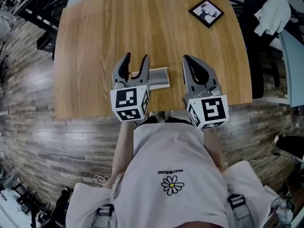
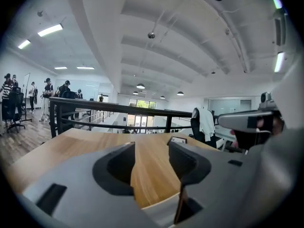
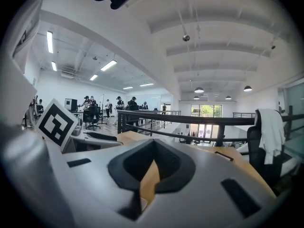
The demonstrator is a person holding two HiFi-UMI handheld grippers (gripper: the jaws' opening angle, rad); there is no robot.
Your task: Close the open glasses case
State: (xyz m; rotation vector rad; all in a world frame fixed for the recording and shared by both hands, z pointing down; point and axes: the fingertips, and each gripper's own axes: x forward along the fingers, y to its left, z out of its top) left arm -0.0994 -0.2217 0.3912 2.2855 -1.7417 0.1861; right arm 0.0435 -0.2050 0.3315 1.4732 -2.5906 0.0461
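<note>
Near the front edge of the light wooden table (image 1: 90,46), your left gripper (image 1: 136,58) has its jaws spread wide with nothing between them. The pale grey rectangular glasses case (image 1: 159,78) lies just right of it, left end under its right jaw, long axis running left to right. Your right gripper (image 1: 186,58), jaws together and empty, sits just past the case's right end; the left looks nearer.

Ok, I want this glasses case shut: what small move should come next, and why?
Probably ease the left hand-held gripper down onto the case to push its lid over: its jaws stand apart over the open case, while the right hand-held gripper sits shut beside it.
</note>
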